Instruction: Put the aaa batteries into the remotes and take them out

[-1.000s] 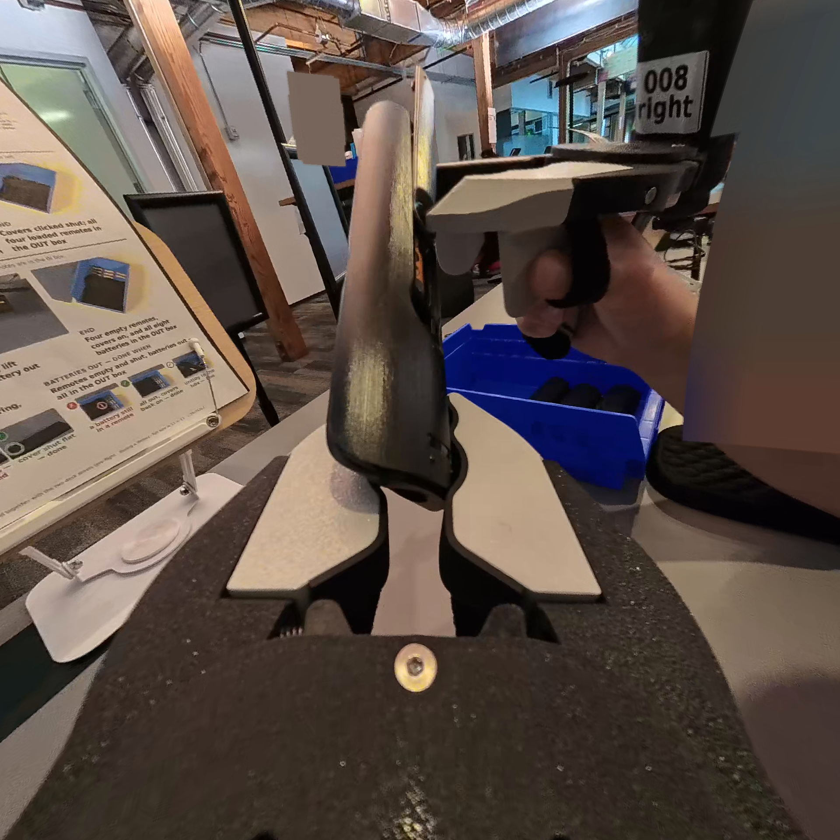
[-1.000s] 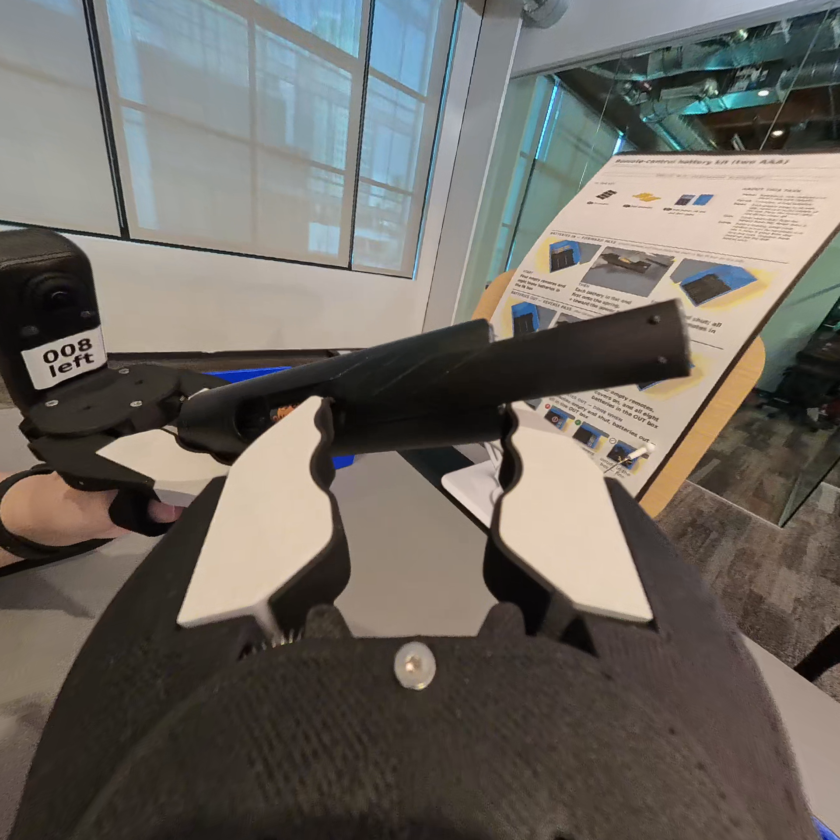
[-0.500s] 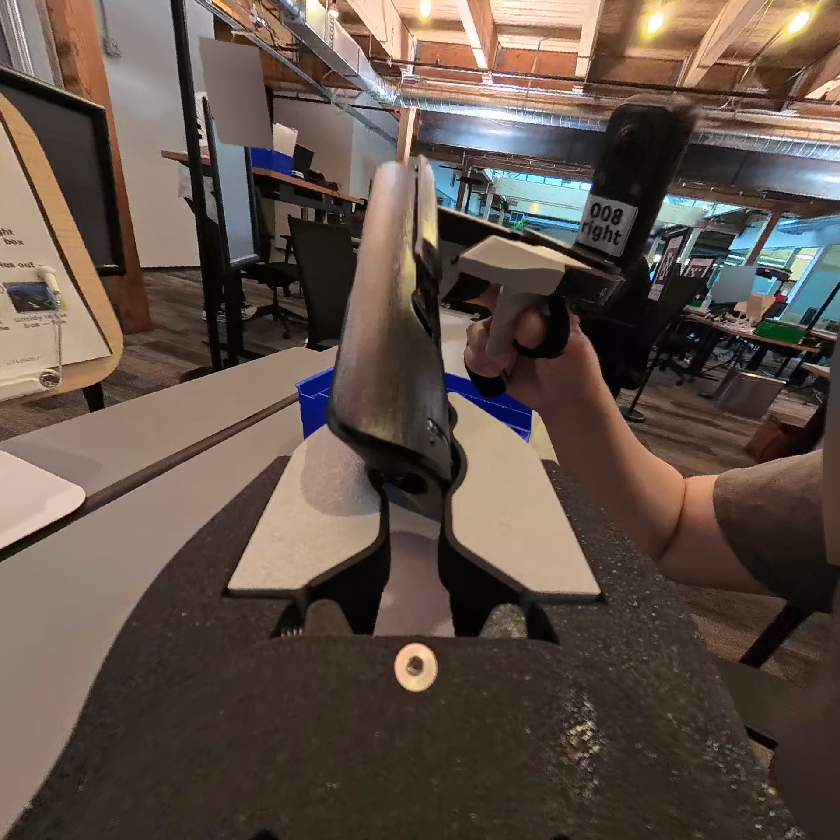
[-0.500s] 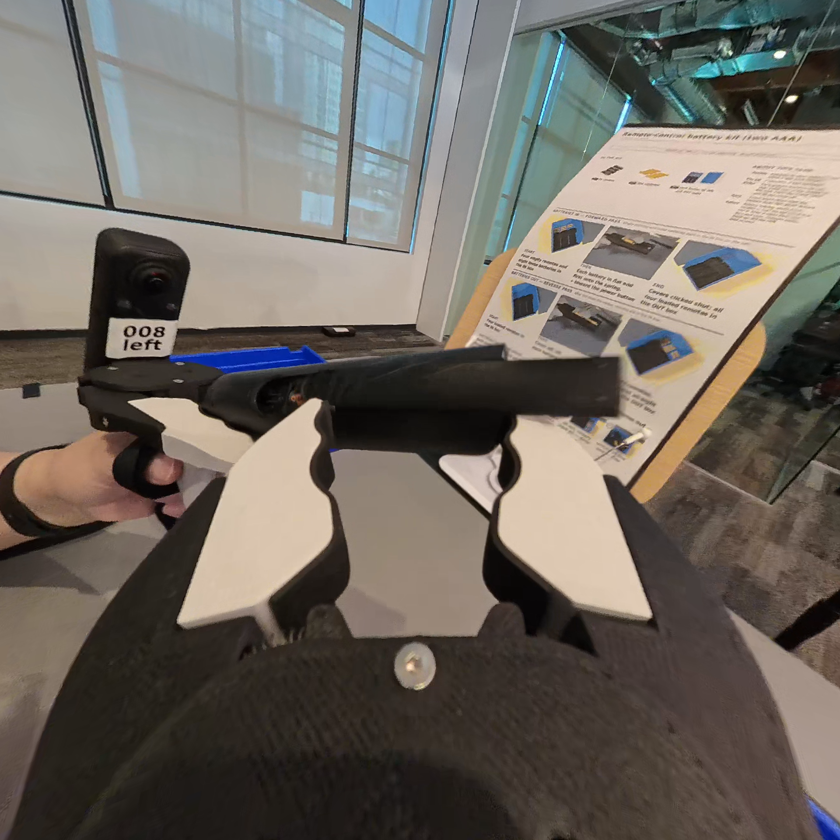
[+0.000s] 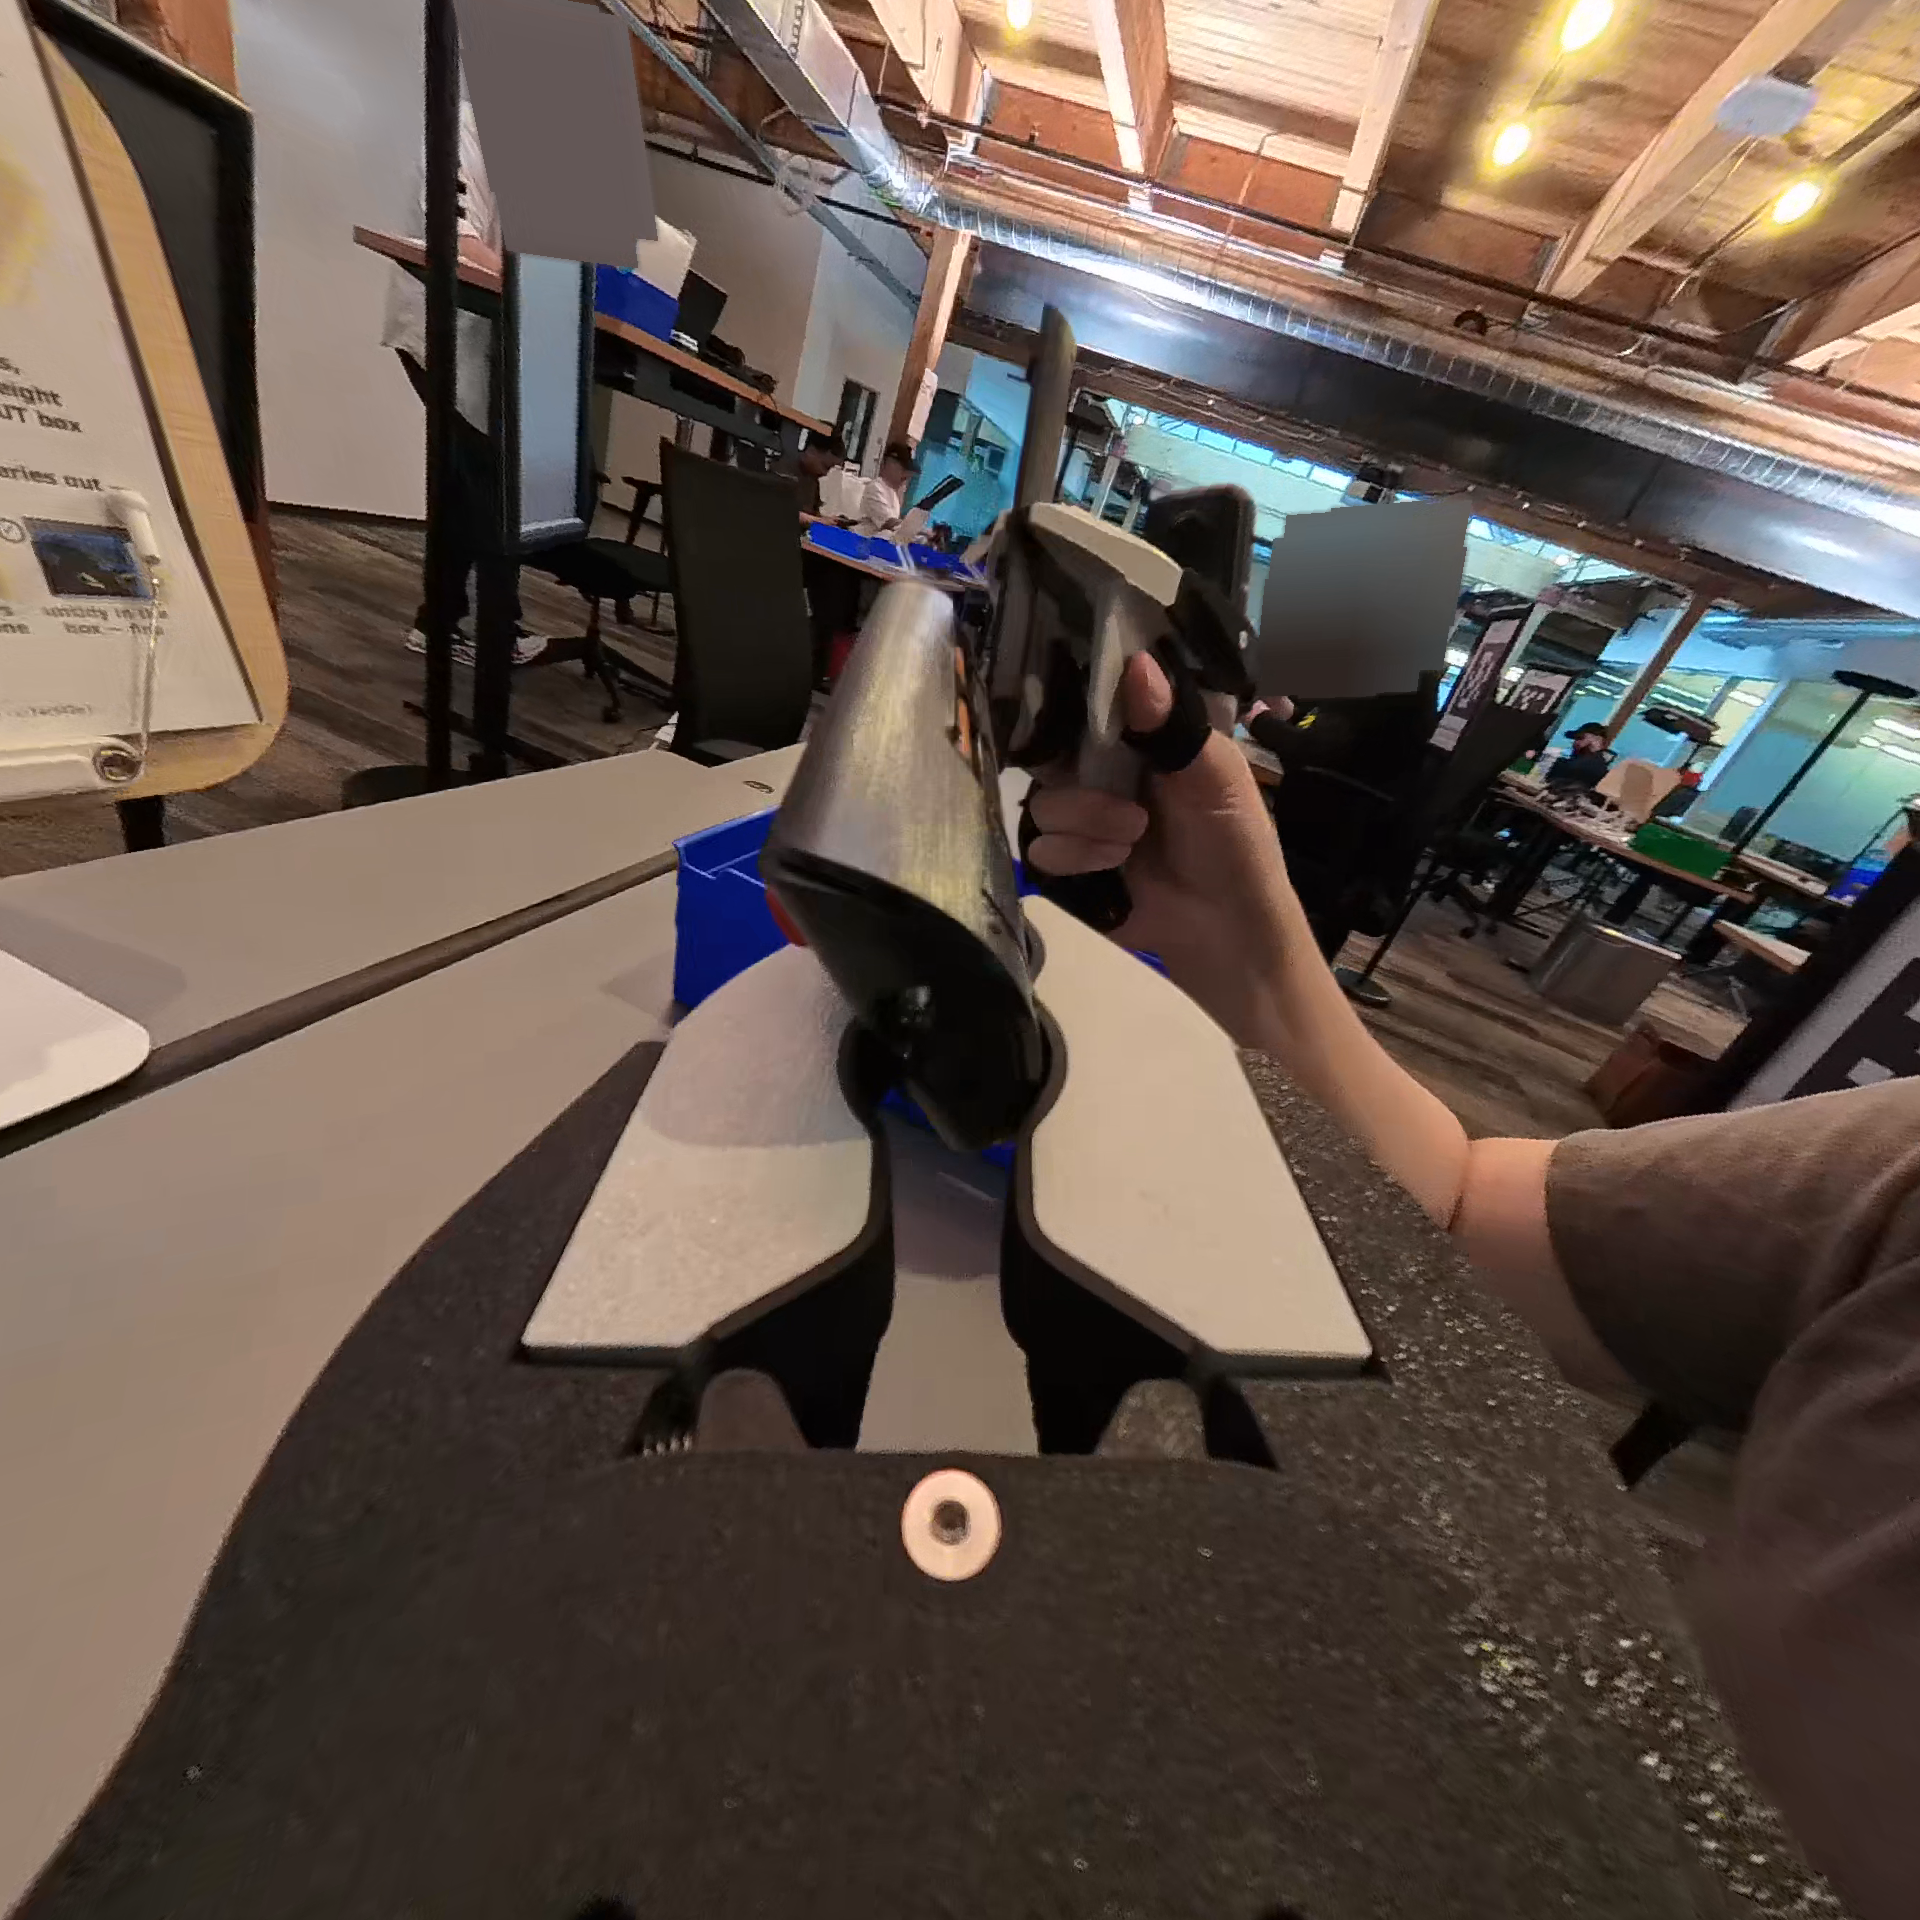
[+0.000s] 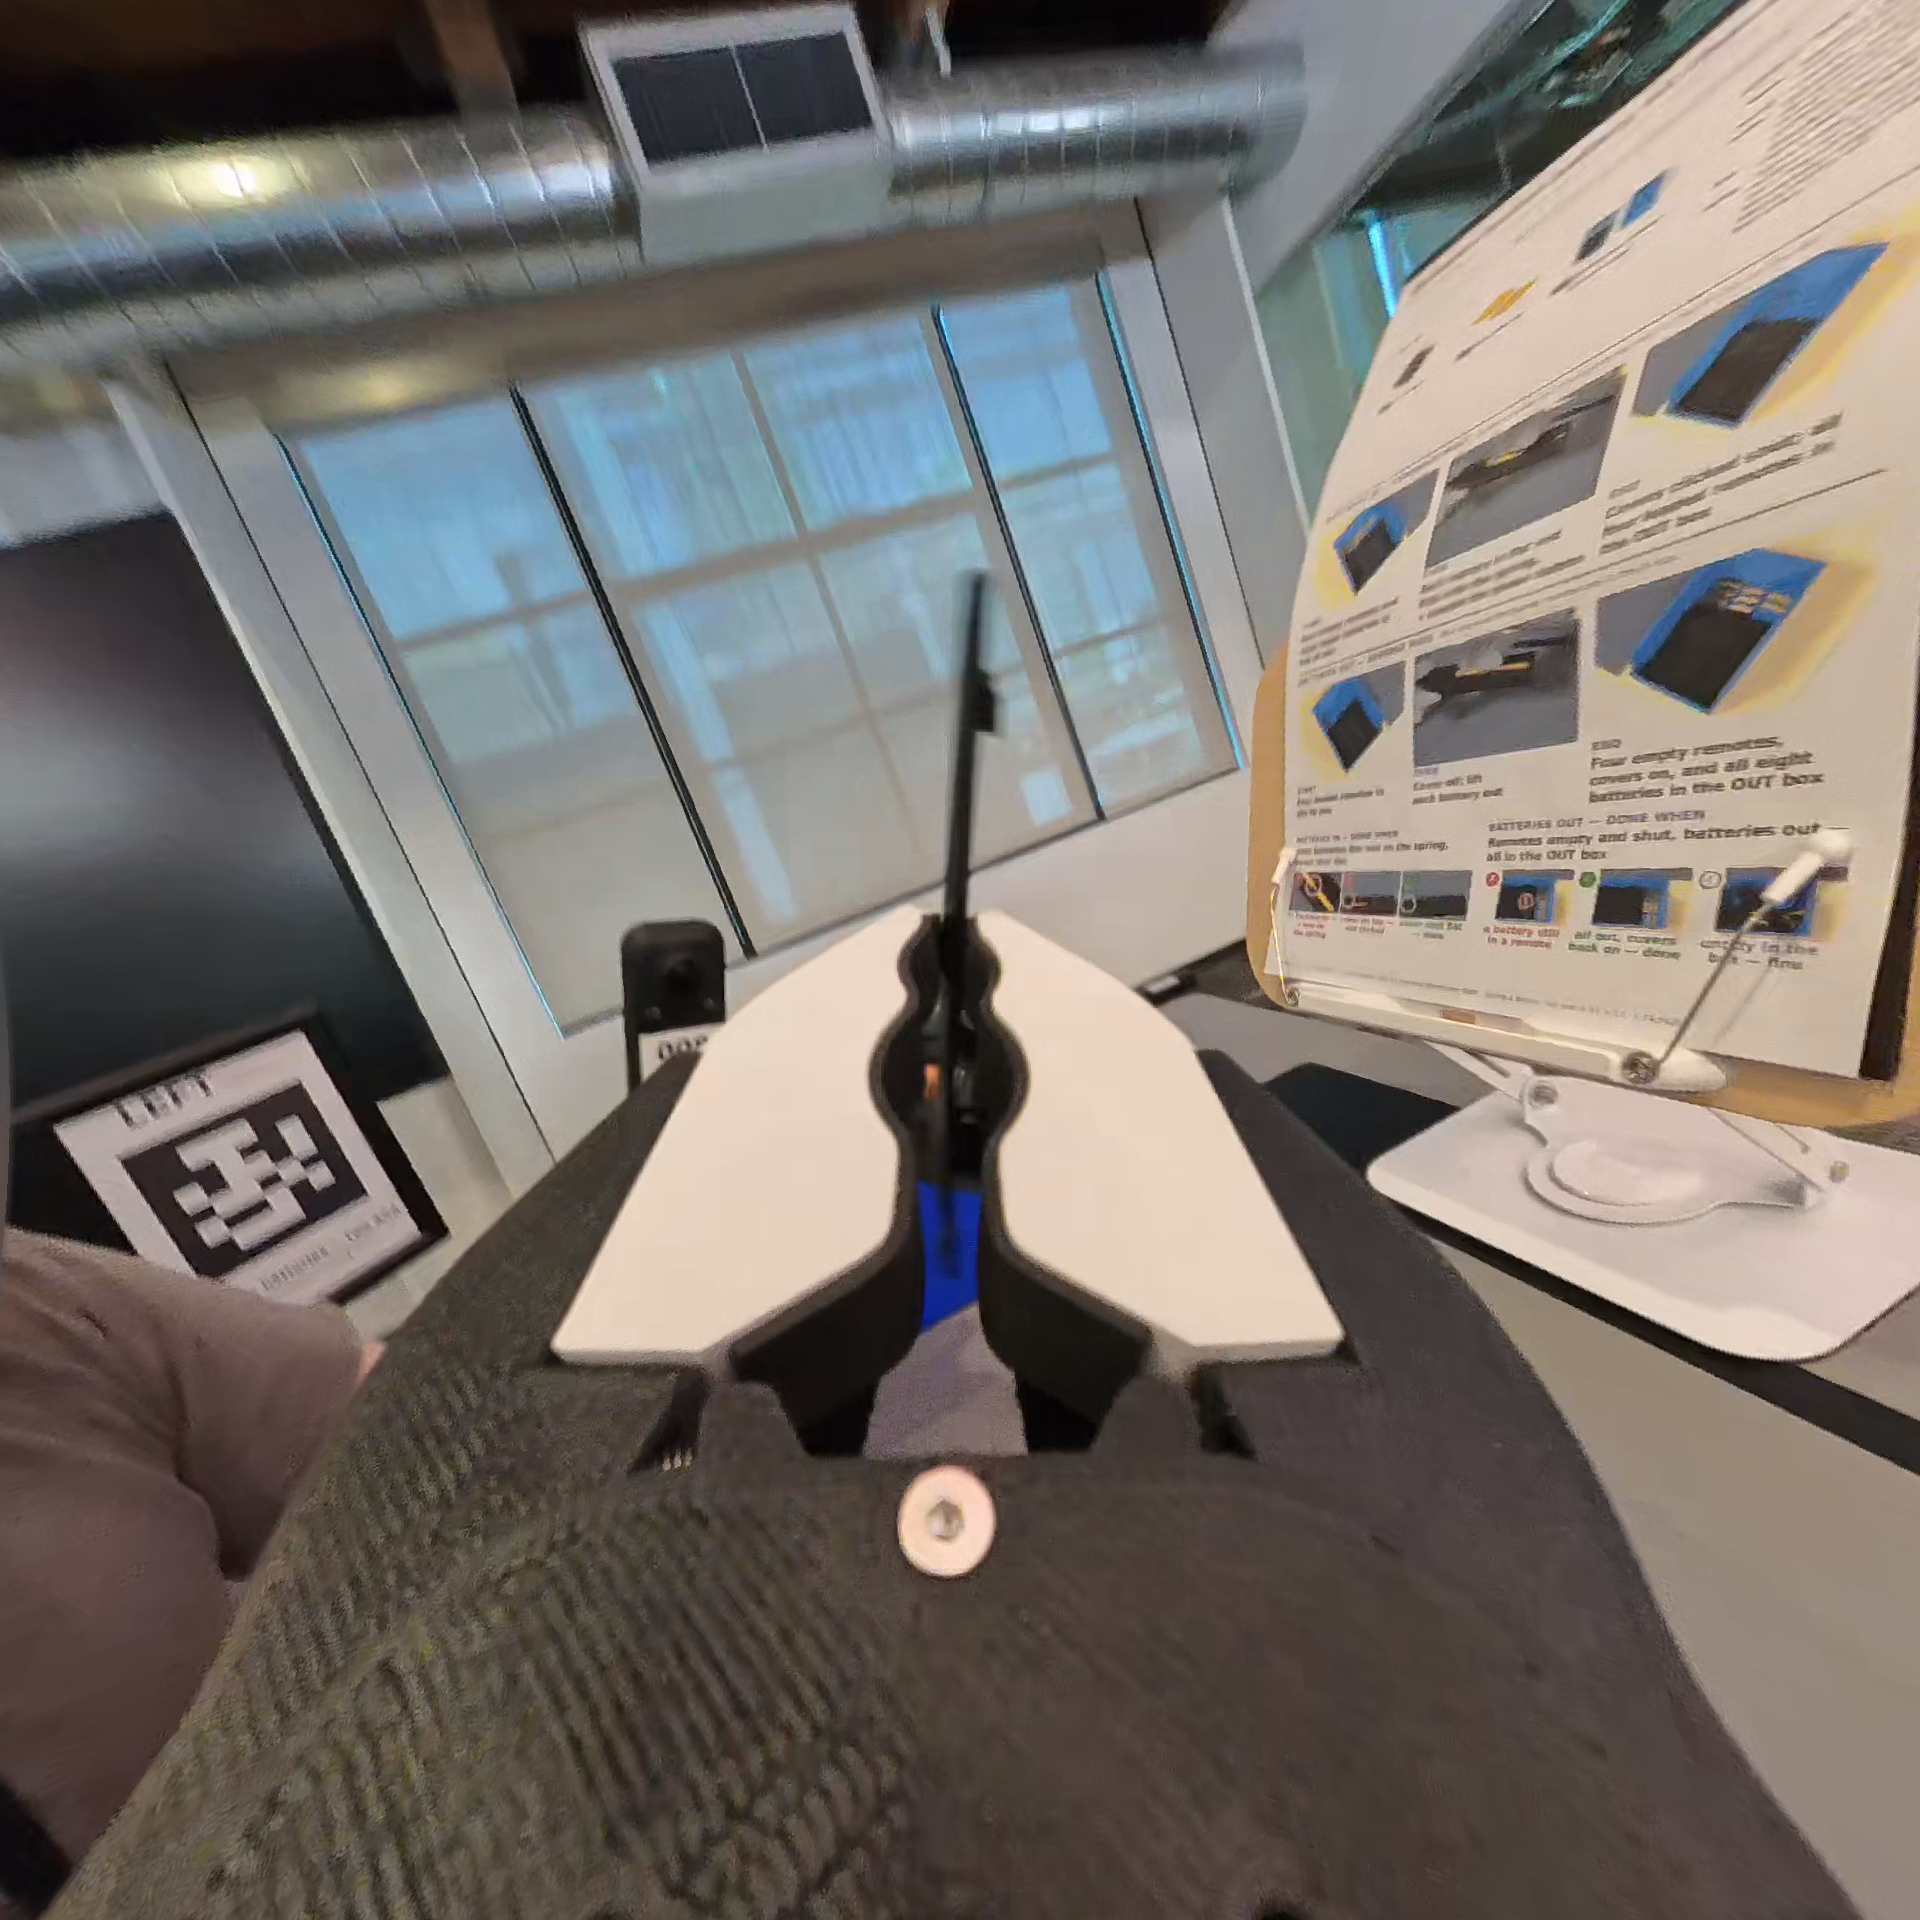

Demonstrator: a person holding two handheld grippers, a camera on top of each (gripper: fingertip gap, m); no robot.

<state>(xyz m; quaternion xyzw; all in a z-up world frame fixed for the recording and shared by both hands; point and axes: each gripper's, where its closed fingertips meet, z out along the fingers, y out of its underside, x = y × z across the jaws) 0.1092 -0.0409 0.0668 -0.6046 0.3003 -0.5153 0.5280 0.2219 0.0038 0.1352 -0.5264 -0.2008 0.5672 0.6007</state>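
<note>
My left gripper (image 5: pixel 945 1039) is shut on the lower end of a black remote (image 5: pixel 899 831), which it holds tilted up above the table. Something orange (image 5: pixel 964 717) shows along the remote's right side. My right gripper (image 6: pixel 954 935) is shut on a thin black battery cover (image 6: pixel 964 748), seen edge-on and standing upright. In the left wrist view, the right gripper (image 5: pixel 1081 623) sits just right of the remote's top, with the cover (image 5: pixel 1044 416) rising above it, clear of the remote.
A blue bin (image 5: pixel 722 904) stands on the grey table (image 5: pixel 312 1039) behind the remote. An instruction board (image 6: pixel 1610 623) on a white stand (image 6: pixel 1621 1195) is to the right in the right wrist view. A black-and-white marker sign (image 6: pixel 249 1174) leans at the left.
My right gripper went from open around the remote to shut on the thin cover, and swung upward with it. The remote in my left gripper tilted left.
</note>
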